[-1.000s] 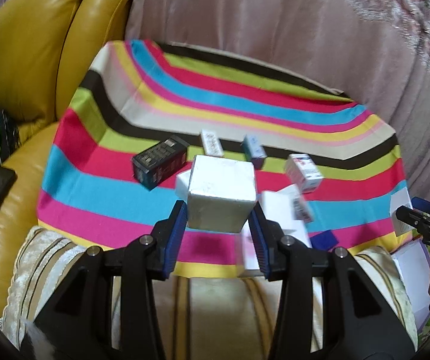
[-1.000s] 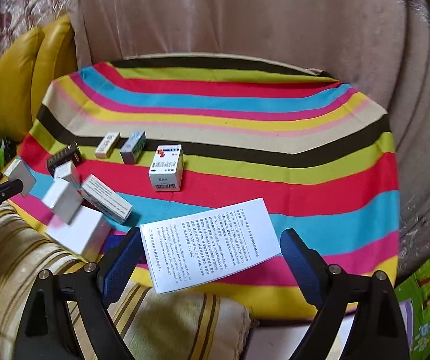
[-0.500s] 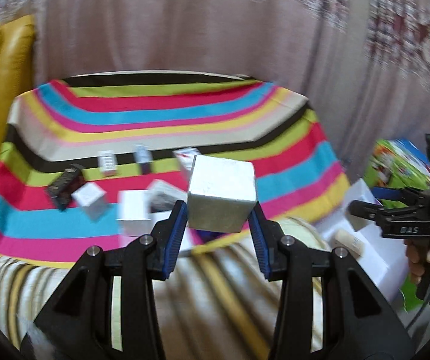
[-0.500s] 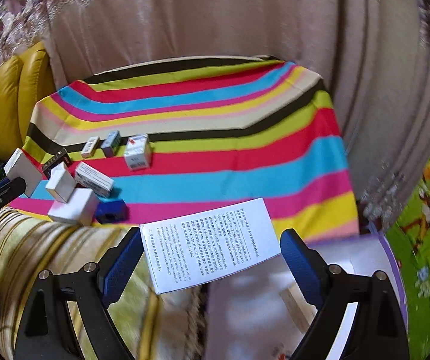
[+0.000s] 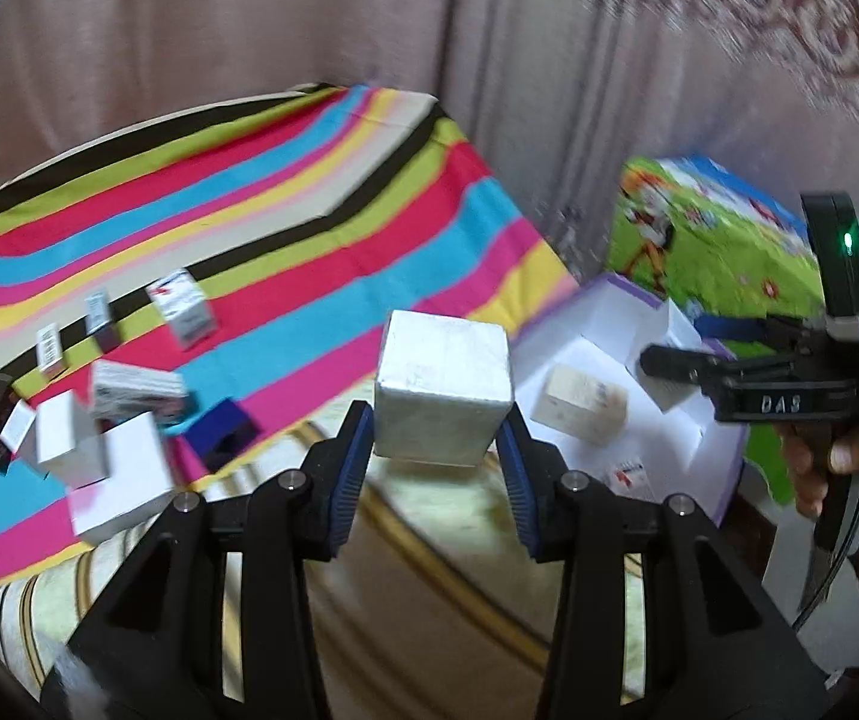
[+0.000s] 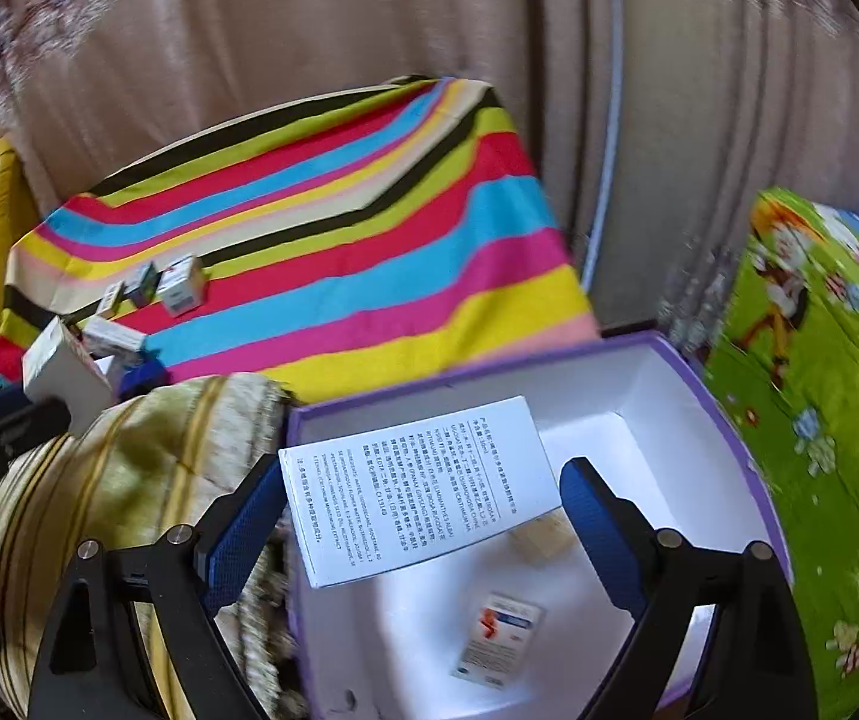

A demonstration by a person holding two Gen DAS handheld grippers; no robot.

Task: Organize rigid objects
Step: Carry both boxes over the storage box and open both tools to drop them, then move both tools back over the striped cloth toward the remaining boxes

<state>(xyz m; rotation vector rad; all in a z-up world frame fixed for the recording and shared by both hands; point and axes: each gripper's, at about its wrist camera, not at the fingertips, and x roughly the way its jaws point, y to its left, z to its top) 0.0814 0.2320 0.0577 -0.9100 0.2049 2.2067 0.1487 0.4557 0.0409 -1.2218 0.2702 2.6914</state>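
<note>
Carrying silver cube (image 5: 442, 387), printed box (image 6: 420, 489)

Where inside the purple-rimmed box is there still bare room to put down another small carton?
In the purple-rimmed box, the white floor is bare along the far wall and right side. The near middle is taken by a beige block and a red-and-blue printed carton. The striped cloth is crowded only at its left end.

The striped cloth (image 5: 285, 192) is matt woven fabric. The white cube box (image 5: 442, 387) looks like matt, slightly scuffed cardboard; the printed box (image 6: 423, 489) is smooth paperboard. The purple-rimmed storage box (image 6: 723, 414) has a smooth white card lining. The curtain (image 6: 285, 30) has a soft sheen.
</note>
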